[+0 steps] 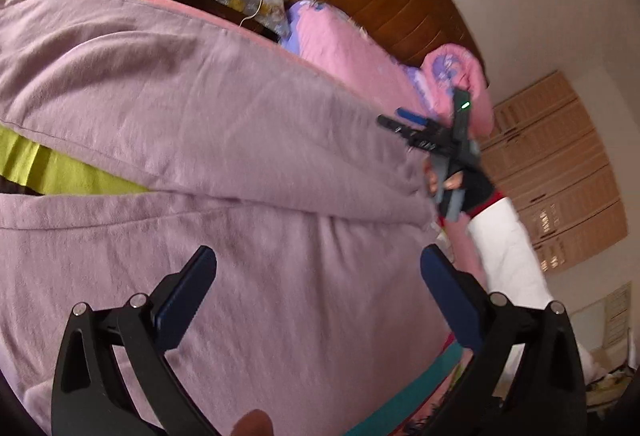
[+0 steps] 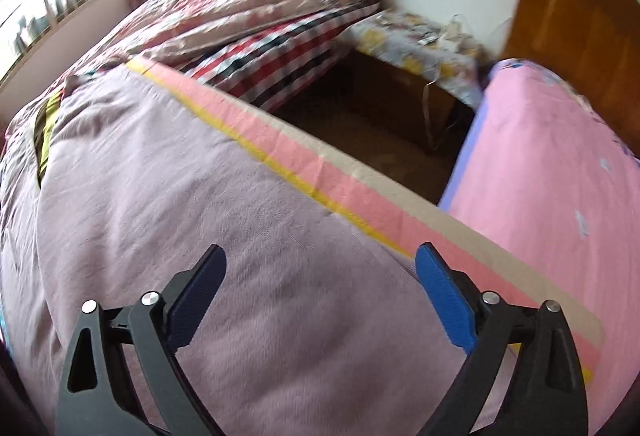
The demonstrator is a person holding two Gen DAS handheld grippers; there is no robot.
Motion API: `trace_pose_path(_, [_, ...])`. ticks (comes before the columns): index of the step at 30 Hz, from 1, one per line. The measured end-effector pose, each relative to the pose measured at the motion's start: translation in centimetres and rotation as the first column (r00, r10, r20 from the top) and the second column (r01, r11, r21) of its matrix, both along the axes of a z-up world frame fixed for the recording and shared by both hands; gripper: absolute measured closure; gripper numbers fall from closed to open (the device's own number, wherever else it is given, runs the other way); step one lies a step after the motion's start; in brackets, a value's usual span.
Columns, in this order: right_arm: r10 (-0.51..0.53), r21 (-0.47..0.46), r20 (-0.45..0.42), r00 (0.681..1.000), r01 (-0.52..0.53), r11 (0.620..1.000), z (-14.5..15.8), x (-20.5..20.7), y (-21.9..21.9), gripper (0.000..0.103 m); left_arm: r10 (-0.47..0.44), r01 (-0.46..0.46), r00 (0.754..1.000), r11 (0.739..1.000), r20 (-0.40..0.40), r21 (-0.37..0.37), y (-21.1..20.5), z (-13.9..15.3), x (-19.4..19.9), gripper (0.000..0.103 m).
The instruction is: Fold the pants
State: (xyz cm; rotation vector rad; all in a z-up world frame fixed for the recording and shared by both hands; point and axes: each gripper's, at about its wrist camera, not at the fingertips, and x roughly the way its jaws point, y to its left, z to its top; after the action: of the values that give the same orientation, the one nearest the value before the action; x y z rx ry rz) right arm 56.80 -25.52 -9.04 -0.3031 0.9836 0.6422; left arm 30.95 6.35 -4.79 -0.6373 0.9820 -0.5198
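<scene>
Mauve pants [image 1: 224, 123] lie spread flat on the bed, both legs visible in the left wrist view with a gap between them showing lime-green sheet [image 1: 60, 171]. My left gripper [image 1: 318, 268] is open and empty, just above the near leg. My right gripper [image 1: 404, 121] shows at the far right of the pants by the waist end. In the right wrist view the pants [image 2: 200, 195] fill the frame under my right gripper [image 2: 320, 268], which is open and empty near the fabric's edge.
The striped pink and yellow sheet [image 2: 320, 171] runs along the bed edge. A pink quilt [image 2: 560, 155] lies on the right. A second bed [image 2: 260, 3], a cloth-covered nightstand [image 2: 420, 39] and the dark floor gap [image 2: 380, 123] lie beyond.
</scene>
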Motion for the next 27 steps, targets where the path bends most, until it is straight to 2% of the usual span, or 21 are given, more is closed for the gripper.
trace_pose_path(2, [0.025, -0.038, -0.008, 1.000, -0.026, 0.999, -0.9, 0.1, 0.5, 0.022, 0.079, -0.071, 0.995, 0.990, 0.065, -0.119, 1.6, 0.2, -0.2, 0.001])
trace_pose_path(4, [0.021, -0.015, -0.007, 1.000, -0.021, 1.000, -0.7, -0.2, 0.2, 0.042, 0.076, -0.060, 0.992, 0.985, 0.096, -0.159, 2.0, 0.5, 0.2, 0.001])
trace_pose_path(5, [0.015, -0.018, 0.015, 1.000, -0.015, 1.000, -0.3, -0.9, 0.0, 0.067, 0.076, -0.062, 0.992, 0.990, 0.104, -0.129, 1.9, 1.0, 0.5, 0.001])
trace_pose_path(6, [0.008, -0.037, 0.047, 0.999, -0.006, 0.999, 0.1, -1.7, -0.1, 0.084, 0.079, -0.070, 0.989, 0.995, 0.121, -0.076, 2.1, 1.5, 0.6, 0.001])
trace_pose_path(8, [0.009, -0.066, 0.111, 0.994, -0.002, 0.998, 1.4, -4.4, -0.1, 0.090, 0.067, -0.084, 0.983, 0.992, 0.172, 0.095, 1.1, 2.8, 1.0, 0.001])
trace_pose_path(10, [0.008, -0.102, 0.203, 0.979, 0.013, 0.995, 3.2, -8.3, 0.4, 0.091, 0.063, -0.107, 0.983, 0.962, 0.175, 0.252, 0.2, 3.2, 1.8, 0.001])
trace_pose_path(11, [0.005, -0.106, 0.249, 0.969, 0.022, 0.994, 4.2, -10.6, 0.7, 0.091, 0.062, -0.113, 0.982, 0.951, 0.179, 0.287, 0.0, 3.3, 2.3, 0.001])
trace_pose_path(13, [-0.011, -0.077, 0.332, 0.943, 0.038, 0.996, 6.2, -16.2, 1.5, 0.092, 0.065, -0.117, 0.982, 0.945, 0.177, 0.306, -0.2, 3.3, 3.7, 0.001])
trace_pose_path(15, [-0.025, -0.068, 0.414, 0.910, 0.058, 0.996, 7.5, -22.8, 2.6, 0.093, 0.104, -0.132, 0.988, 0.951, 0.111, 0.279, -0.1, 2.6, 5.8, 0.001])
trace_pose_path(18, [-0.088, -0.016, 0.449, 0.889, 0.107, 0.994, 7.3, -31.6, 3.8, 0.093, 0.150, -0.148, 0.989, 0.980, -0.005, 0.132, 1.1, 1.4, 7.4, 0.001])
trace_pose_path(21, [-0.225, 0.095, 0.369, 0.902, 0.205, 0.974, 4.9, -37.7, 3.8, 0.092, 0.178, -0.175, 0.983, 0.983, -0.042, 0.060, 1.5, 1.2, 5.4, 0.001])
trace_pose_path(23, [-0.293, 0.137, 0.279, 0.914, 0.265, 0.955, 2.8, -39.3, 3.6, 0.085, 0.176, -0.173, 0.984, 0.982, -0.035, 0.069, 1.4, 0.7, 3.6, 0.001])
trace_pose_path(25, [-0.375, 0.185, 0.179, 0.909, 0.343, 0.921, 1.4, -40.3, 2.8, 0.080, 0.166, -0.161, 0.985, 0.982, -0.055, 0.095, 1.2, -0.3, 2.1, 0.001])
trace_pose_path(27, [-0.438, 0.257, 0.119, 0.891, 0.399, 0.880, 1.3, -41.2, 1.9, 0.052, 0.169, -0.159, 0.982, 0.980, -0.085, 0.117, 1.2, -1.8, 1.1, 0.001])
